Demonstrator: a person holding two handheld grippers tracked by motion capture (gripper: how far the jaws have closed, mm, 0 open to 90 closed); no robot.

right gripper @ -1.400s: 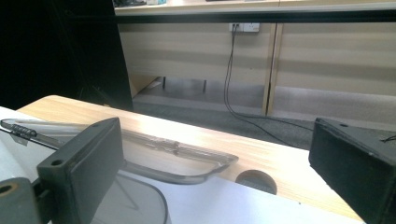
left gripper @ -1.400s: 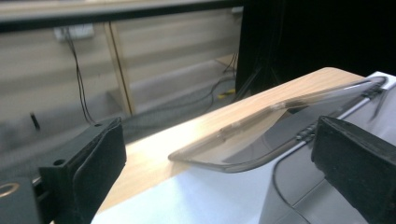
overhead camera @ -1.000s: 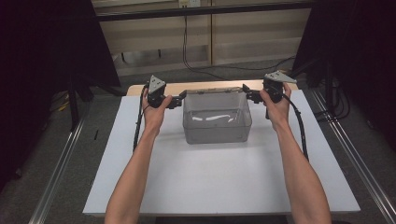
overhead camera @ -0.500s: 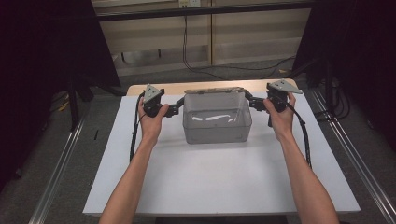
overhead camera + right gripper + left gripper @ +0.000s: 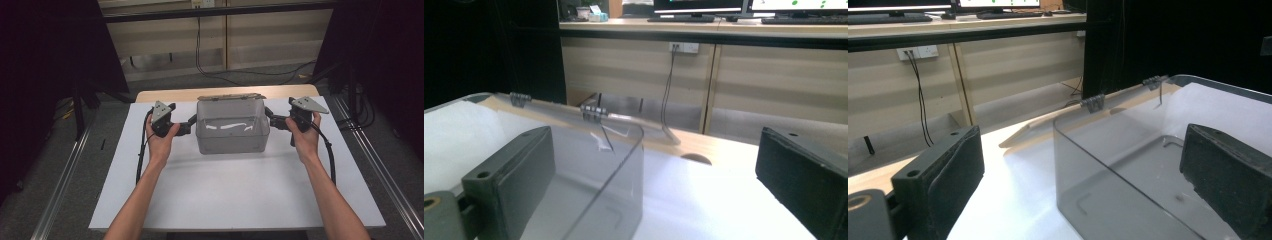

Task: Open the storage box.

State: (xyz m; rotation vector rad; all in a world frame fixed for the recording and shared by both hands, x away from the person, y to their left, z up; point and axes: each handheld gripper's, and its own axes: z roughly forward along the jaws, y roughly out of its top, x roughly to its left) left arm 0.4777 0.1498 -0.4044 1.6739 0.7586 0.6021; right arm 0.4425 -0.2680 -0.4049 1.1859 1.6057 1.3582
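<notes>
Your left gripper (image 5: 189, 128) and right gripper (image 5: 272, 119) both gape wide, each straddling an end wall of the clear plastic box (image 5: 232, 132). Box: empty, lid (image 5: 231, 97) hinged back, near the far edge of the white table (image 5: 220, 190). Near half: bare.

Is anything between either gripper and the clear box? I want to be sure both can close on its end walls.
Nothing visible. The left gripper and right gripper each straddle an end wall of the clear box, jaws open.
</notes>
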